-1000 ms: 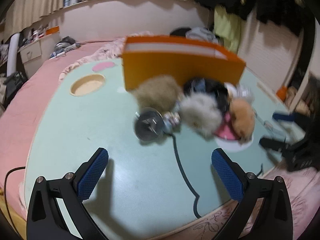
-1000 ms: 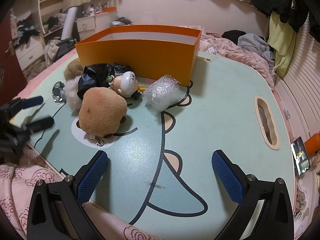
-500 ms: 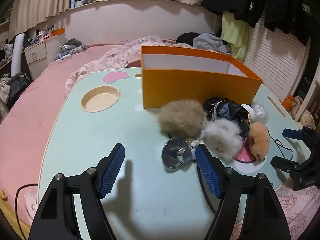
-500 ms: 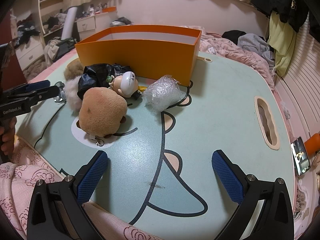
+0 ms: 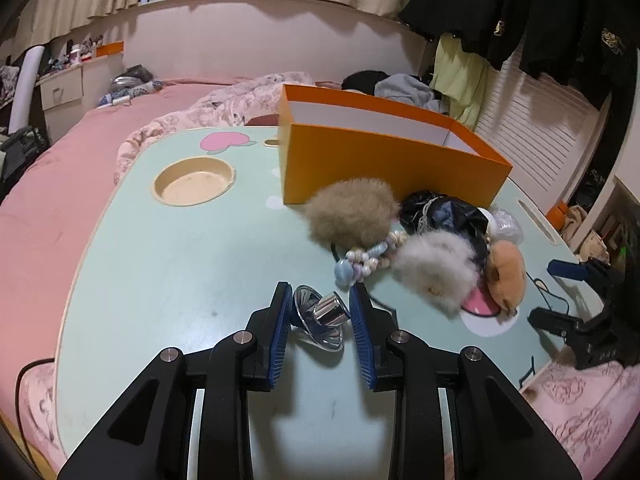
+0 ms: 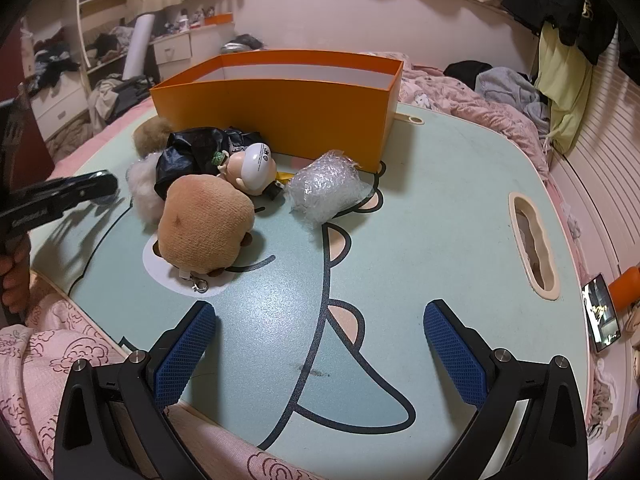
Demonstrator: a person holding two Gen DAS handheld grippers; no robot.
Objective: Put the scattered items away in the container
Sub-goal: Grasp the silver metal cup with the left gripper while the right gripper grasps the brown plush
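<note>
A shiny metal cone-shaped piece [image 5: 326, 314] lies on the mint table between the blue pads of my left gripper [image 5: 319, 294]. Its jaws are closing, and both pads touch the piece. Behind it lie a bead charm [image 5: 366, 258], a tan pompom [image 5: 352, 212], a white pompom [image 5: 436, 264], a black bag [image 5: 444, 212] and a brown plush [image 6: 204, 220]. The orange box [image 6: 280, 108] stands open at the back. A small doll [image 6: 252, 168] and a bubble-wrap bundle [image 6: 324, 188] lie in front of it. My right gripper [image 6: 320, 328] is open over bare table, holding nothing.
The table [image 5: 160, 260] has a round cup recess [image 5: 194, 180] at the far left and a handle slot [image 6: 534, 244] on the right. Pink bedding surrounds it. A phone [image 6: 600, 312] lies beyond the right edge.
My left gripper has moved forward to the metal piece and its jaws have narrowed from wide apart to touching it. The right gripper has stayed still.
</note>
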